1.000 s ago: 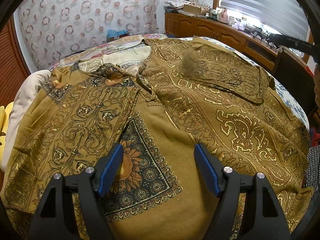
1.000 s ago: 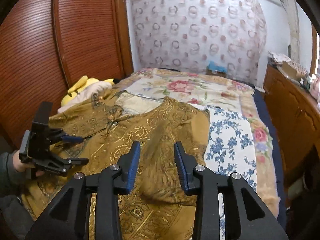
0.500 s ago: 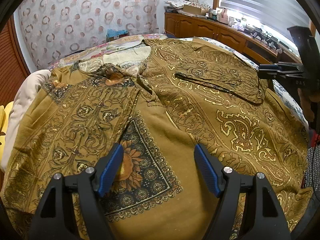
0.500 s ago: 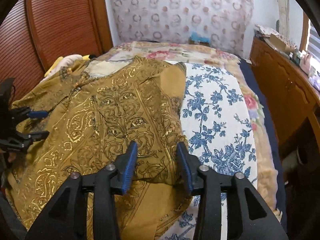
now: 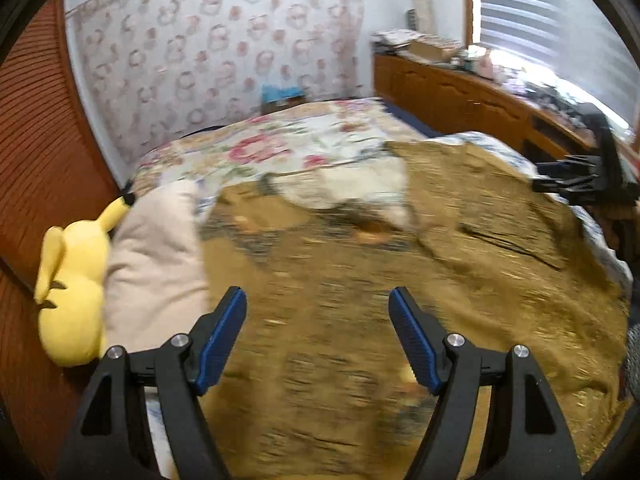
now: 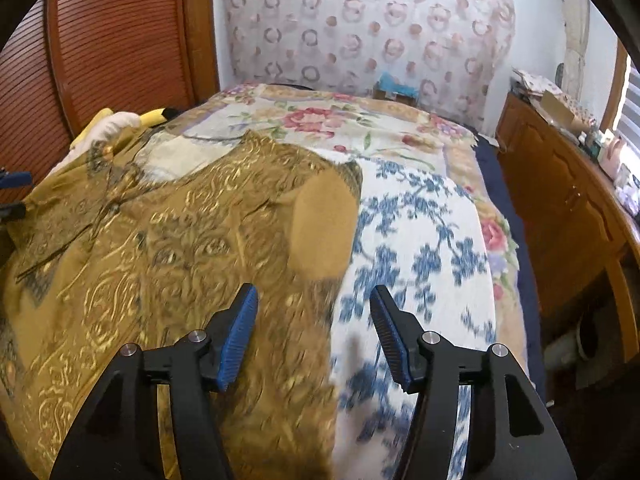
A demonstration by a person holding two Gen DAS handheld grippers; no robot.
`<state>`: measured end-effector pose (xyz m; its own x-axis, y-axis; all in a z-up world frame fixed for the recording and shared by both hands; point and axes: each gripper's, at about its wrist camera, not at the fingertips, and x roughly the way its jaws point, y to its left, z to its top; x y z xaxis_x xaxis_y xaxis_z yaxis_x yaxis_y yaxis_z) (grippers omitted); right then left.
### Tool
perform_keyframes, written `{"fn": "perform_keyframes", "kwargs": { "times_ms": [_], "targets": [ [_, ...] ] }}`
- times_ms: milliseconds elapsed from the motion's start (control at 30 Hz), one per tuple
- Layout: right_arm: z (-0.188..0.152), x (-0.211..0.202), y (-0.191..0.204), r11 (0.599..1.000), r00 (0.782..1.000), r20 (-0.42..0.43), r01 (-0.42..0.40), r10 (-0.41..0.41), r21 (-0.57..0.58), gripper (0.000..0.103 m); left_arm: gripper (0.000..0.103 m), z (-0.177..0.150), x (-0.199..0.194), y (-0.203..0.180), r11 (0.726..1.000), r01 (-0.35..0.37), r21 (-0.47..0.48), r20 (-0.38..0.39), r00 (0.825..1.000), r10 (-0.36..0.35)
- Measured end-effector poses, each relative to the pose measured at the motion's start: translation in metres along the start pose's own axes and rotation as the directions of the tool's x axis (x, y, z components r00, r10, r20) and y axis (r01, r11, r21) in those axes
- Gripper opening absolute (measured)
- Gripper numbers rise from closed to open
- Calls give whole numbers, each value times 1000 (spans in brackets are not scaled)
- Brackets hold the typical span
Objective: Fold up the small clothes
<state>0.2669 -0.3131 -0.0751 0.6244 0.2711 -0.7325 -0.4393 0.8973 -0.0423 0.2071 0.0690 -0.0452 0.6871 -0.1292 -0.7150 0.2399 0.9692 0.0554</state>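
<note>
A mustard-gold patterned shirt (image 5: 380, 280) lies spread on the bed, with its right sleeve folded in across the body (image 6: 224, 216). My left gripper (image 5: 318, 340) is open and empty above the shirt's left part. My right gripper (image 6: 312, 336) is open and empty above the shirt's right edge, where it meets the blue-flowered bedspread (image 6: 420, 248). The right gripper also shows at the right edge of the left wrist view (image 5: 576, 180). The left wrist view is motion-blurred.
A yellow plush toy (image 5: 72, 280) and a beige pillow (image 5: 156, 264) lie at the bed's left side by a wooden slatted wardrobe (image 6: 112, 48). A wooden dresser (image 6: 568, 200) with clutter runs along the right. A patterned curtain (image 5: 216, 48) hangs behind the bed.
Both grippers have stayed open. The left wrist view has swung left and up, bringing the plush toy and pillow into view. The right gripper has shifted right to the shirt's edge.
</note>
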Motion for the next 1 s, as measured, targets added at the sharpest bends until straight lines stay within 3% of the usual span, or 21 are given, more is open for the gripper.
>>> {"fn": "perform_keyframes", "kwargs": {
  "times_ms": [133,367,500,533,700,967,1000],
  "targets": [
    [13,15,-4,999,1000,-17,15,-15,-31,59,74,8,18,28,999,-34,-24,-26,999,34],
    [27,46,-16,999,998,-56,-2,0,-38,60,74,21,52,57,998,-11,-59,-87,996,6],
    [25,61,-16,999,997,-83,-7,3,-46,60,56,28,66,66,996,13,-90,-126,992,-24],
    [24,60,-17,999,997,-71,-8,5,-43,61,48,30,68,66,996,20,-88,-133,991,-32],
    [19,63,-30,998,997,-54,-50,51,29,66,44,35,80,66,998,20,-64,-186,982,-32],
    [21,64,-28,999,997,-59,-39,41,26,70,43,43,101,65,999,-6,-35,-229,973,-3],
    [21,64,-29,999,997,-59,-39,41,26,70,39,44,103,64,999,-7,-31,-231,973,0]
  ]
}}
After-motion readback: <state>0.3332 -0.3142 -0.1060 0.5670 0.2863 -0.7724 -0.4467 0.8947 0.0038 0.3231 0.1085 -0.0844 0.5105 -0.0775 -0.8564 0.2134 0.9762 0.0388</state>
